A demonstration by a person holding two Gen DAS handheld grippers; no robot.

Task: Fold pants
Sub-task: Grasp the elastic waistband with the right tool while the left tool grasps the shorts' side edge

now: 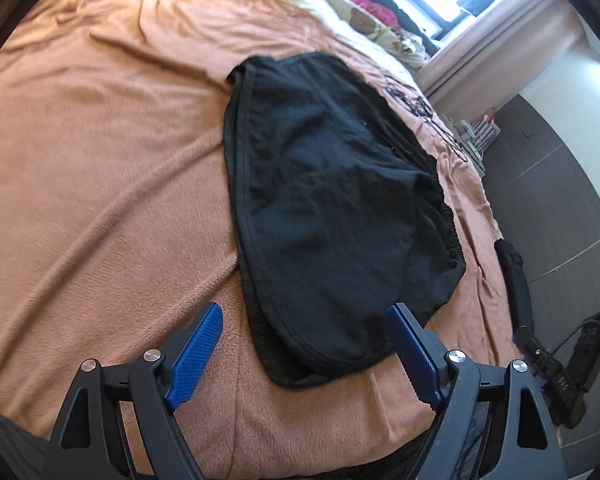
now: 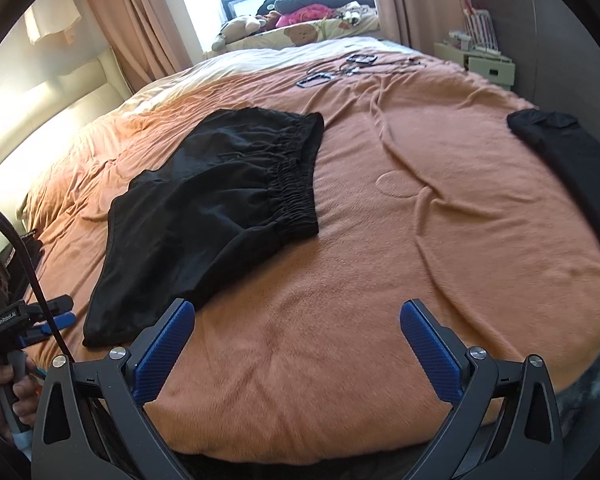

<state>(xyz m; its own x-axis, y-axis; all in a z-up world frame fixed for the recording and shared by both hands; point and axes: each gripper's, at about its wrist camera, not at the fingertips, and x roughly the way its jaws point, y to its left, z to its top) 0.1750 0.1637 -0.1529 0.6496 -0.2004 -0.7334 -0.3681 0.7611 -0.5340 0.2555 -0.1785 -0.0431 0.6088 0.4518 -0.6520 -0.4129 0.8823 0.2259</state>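
Pants [image 2: 216, 208] lay folded on the orange blanket [image 2: 380, 280], left of centre in the right view, elastic waistband [image 2: 296, 184] facing the middle of the bed. Left gripper [image 1: 306, 322] was spread wide, empty, its fingers straddling the near hem without touching it. Right gripper [image 2: 296, 320] was also wide and empty, over bare blanket just right of the pants. Nothing lay between either gripper and the cloth. Another folded black garment [image 2: 572, 168] sat well apart at the right edge. Cables and black frames [image 2: 340, 70] lay near the far end, plush toys [image 2: 240, 26] under the window. Nightstand [image 2: 488, 62] stood at far right.
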